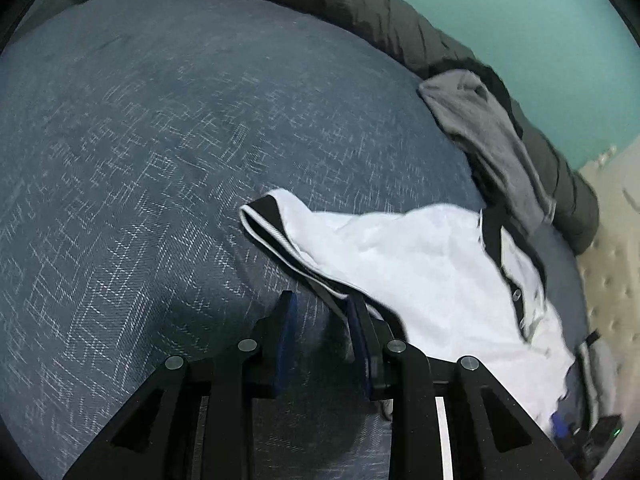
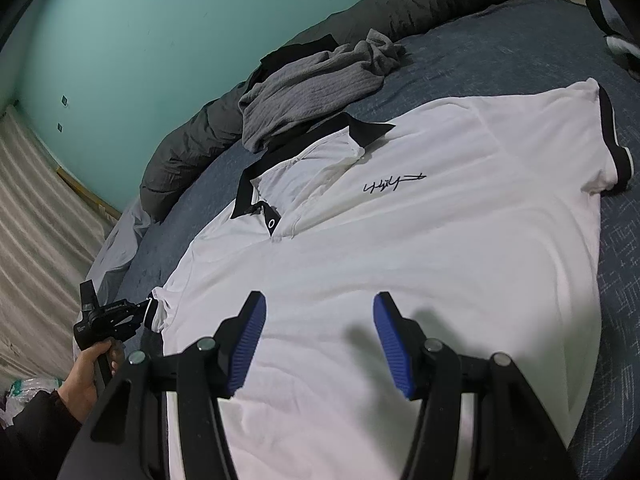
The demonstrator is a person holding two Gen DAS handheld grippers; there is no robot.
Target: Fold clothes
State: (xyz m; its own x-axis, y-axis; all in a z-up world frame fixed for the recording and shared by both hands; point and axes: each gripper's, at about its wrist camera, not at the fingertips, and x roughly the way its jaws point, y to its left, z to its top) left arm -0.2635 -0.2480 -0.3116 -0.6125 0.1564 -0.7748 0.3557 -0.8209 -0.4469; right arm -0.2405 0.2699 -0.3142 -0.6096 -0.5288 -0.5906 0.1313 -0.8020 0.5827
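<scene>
A white polo shirt (image 2: 400,240) with black collar and black sleeve cuffs lies spread face up on the blue bed cover (image 2: 520,40). My right gripper (image 2: 318,316) is open and hovers just above the shirt's lower body. In the left wrist view the shirt (image 1: 420,264) lies to the right. My left gripper (image 1: 322,310) is open, with the sleeve's black-trimmed edge (image 1: 320,284) resting against its right finger. In the right wrist view the left gripper (image 2: 136,312) sits at the shirt's left sleeve, held by a hand.
A crumpled grey garment (image 2: 312,80) lies beyond the collar against a rolled dark grey duvet (image 2: 192,148). A teal wall (image 2: 160,40) stands behind. The bed's blue cover (image 1: 160,160) stretches left of the shirt. A cream padded headboard (image 1: 616,240) is at the right.
</scene>
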